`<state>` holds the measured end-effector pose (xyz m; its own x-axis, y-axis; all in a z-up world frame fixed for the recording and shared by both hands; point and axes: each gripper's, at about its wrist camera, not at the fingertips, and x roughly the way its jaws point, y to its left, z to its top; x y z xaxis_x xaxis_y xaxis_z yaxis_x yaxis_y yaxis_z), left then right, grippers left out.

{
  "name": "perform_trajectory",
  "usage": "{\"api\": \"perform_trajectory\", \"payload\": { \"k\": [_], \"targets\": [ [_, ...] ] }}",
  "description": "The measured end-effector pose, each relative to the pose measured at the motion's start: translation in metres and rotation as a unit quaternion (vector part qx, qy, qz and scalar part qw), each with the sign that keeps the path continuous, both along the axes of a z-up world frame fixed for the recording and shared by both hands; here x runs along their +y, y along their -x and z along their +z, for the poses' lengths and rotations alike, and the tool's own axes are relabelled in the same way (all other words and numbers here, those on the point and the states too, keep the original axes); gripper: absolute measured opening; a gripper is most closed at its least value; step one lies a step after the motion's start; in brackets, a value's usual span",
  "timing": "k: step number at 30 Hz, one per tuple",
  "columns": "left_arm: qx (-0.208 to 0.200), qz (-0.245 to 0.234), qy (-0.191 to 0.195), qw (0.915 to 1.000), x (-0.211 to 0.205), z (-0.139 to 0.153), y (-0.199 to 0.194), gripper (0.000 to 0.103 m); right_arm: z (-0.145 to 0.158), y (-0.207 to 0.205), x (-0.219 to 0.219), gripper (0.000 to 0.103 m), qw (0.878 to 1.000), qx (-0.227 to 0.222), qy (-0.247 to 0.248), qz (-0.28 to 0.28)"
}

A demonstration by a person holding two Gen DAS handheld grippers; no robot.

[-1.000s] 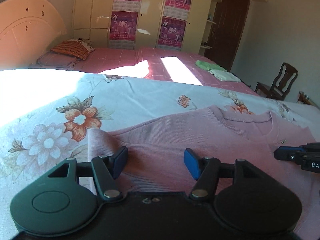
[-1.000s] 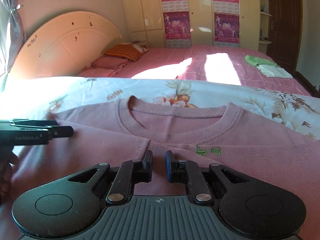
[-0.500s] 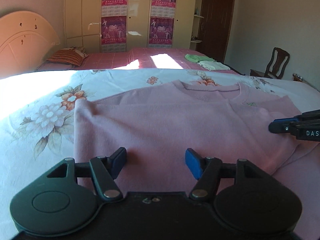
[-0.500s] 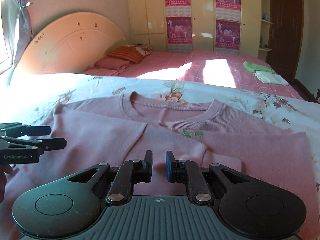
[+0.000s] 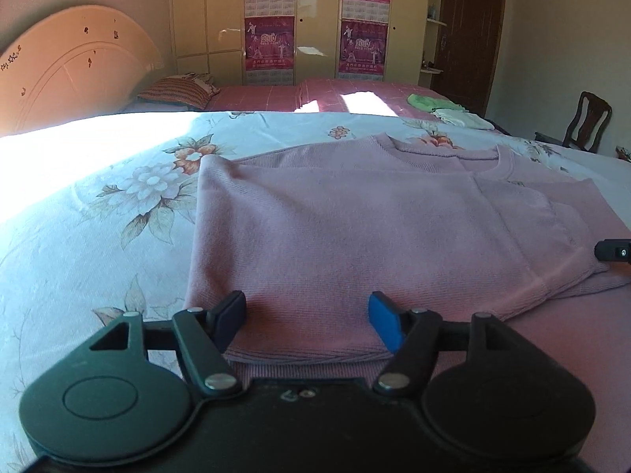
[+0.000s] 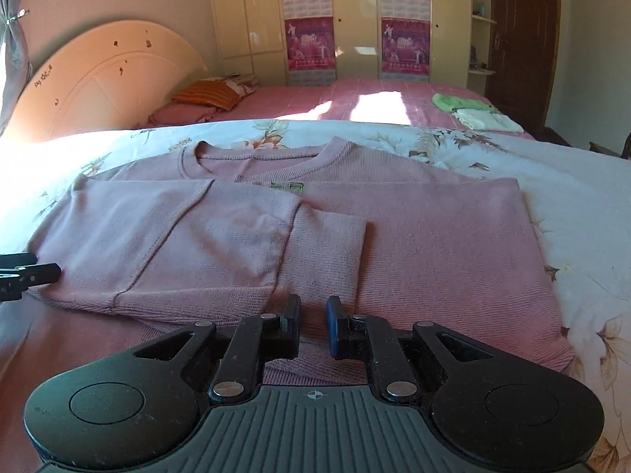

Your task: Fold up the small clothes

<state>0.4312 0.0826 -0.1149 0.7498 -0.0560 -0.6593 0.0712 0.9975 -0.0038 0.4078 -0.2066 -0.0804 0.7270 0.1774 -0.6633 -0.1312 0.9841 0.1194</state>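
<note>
Pink sweater (image 6: 414, 232) flat on the floral sheet (image 5: 98, 213), neckline at the far side, both sleeves folded in across the body. Left gripper (image 5: 307, 317) spread, jaws just opening wider, hovering above the near hem, pinching nothing. Right gripper (image 6: 313, 321) nearly pressed together, empty, above the hem.

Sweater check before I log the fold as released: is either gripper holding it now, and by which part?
Neither. The left gripper is open and the right gripper nearly shut with nothing between its pads; the sweater lies free.
</note>
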Motion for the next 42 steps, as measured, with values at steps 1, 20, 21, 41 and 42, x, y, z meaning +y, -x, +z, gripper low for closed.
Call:
{"api": "perform_trajectory", "payload": {
  "k": [1,20,21,41,42],
  "targets": [
    [-0.004,-0.003,0.0,1.0,-0.002,0.0,0.002,0.068,0.006,0.005,-0.002,0.012,1.0,-0.027,-0.008,0.001],
    [0.058,0.059,0.017,0.9964,0.039,0.005,0.177,0.07,0.015,0.161,-0.115,0.051,0.996,0.048,-0.073,-0.007],
    [0.058,0.056,0.026,0.9964,0.045,0.006,0.188,0.07,0.015,0.176,-0.125,0.051,0.995,0.057,-0.083,-0.023],
    [0.109,-0.001,0.386,0.9159,0.122,-0.018,0.266,0.066,-0.003,0.313,-0.167,0.05,0.925,0.127,-0.341,-0.111],
    [0.108,-0.002,0.389,0.915,0.121,-0.019,0.263,0.065,-0.005,0.31,-0.169,0.05,0.921,0.126,-0.35,-0.115]
  ]
}}
